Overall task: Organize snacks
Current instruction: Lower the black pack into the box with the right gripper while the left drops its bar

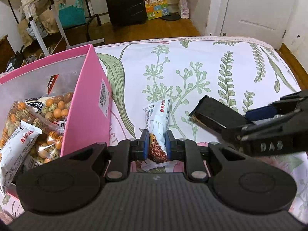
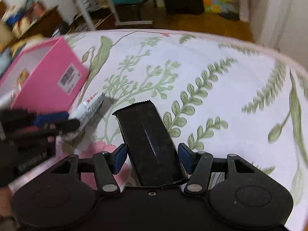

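Left claw [image 1: 156,144] is clenched on a white snack bar [image 1: 158,119], its blue pads pinching the wrapper from both sides near the lower end, where a picture of a nutty bar shows. The bar's top points away over the flowered bedsheet [image 1: 211,61], and whether it is lifted or lying on the cloth I cannot tell.

Right claw [image 2: 152,157] holds a black packet [image 2: 148,134] between its blue pads. The right pad sits against the packet's edge; a slim gap seems to show on the left, so the grip looks loose. Seen from the left wrist camera, the right claw [image 1: 248,119] comes in from the right side with the black packet [image 1: 211,113] sticking out toward the white bar, near it but apart.

A pink box [image 1: 84,104] stands just to the left of the left claw, open at the top. Inside lie bags of round coated nuts [image 1: 55,105] and another white bar [image 1: 17,148] leaning in the near corner. Its tall pink wall, with a barcode sticker, stands between the held bar and the snacks inside.

Beyond the bed's far edge are a wooden floor, a black suitcase [image 1: 125,2], a teal bag [image 1: 71,13], a colourful box [image 1: 156,9] and a white door [image 1: 259,7]. The right wrist view is blurred toward its left side.
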The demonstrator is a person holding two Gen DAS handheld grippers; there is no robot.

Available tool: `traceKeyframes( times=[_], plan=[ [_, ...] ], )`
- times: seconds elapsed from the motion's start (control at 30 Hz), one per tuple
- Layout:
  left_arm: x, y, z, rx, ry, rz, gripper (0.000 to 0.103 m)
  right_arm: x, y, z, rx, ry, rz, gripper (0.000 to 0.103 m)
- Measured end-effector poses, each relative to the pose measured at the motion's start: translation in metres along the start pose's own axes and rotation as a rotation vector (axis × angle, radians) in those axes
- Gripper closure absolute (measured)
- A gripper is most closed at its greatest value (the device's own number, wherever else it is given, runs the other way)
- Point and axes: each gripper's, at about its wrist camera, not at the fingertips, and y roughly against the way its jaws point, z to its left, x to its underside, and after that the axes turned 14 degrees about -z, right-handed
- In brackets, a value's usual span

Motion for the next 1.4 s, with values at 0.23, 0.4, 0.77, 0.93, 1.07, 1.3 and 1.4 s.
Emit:
traceKeyframes(
  times=[0.23, 0.4, 0.77, 0.93, 1.07, 1.3, 1.4],
  plan=[
    [-0.003, -0.003, 0.009, 0.020, 0.041, 0.038, 0.086, 0.005, -0.023, 0.024, 0.021, 0.278, -0.037, 0.036],
    [-0.004, 0.003, 0.012, 0.041, 0.055, 0.050, 0.086, 0.002, -0.003, 0.021, 0.012, 0.139, -0.095, 0.049],
    [0.006, 0.032, 0.019, 0.090, 0.089, 0.068, 0.086, 0.027, 0.049, 0.048, 0.077, -0.037, -0.079, 0.049],
    [0.011, 0.053, 0.024, 0.110, 0.115, 0.065, 0.086, 0.041, 0.070, 0.054, 0.084, -0.062, -0.071, 0.049],
    [0.014, 0.072, 0.028, 0.132, 0.127, 0.067, 0.086, 0.053, 0.087, 0.060, 0.080, -0.096, -0.062, 0.049],
    [0.015, 0.107, 0.044, 0.206, 0.163, 0.099, 0.086, 0.059, 0.119, 0.078, 0.074, -0.097, -0.074, 0.049],
    [0.014, 0.128, 0.054, 0.228, 0.169, 0.076, 0.086, 0.054, 0.134, 0.089, 0.054, -0.075, -0.079, 0.049]
  ],
)
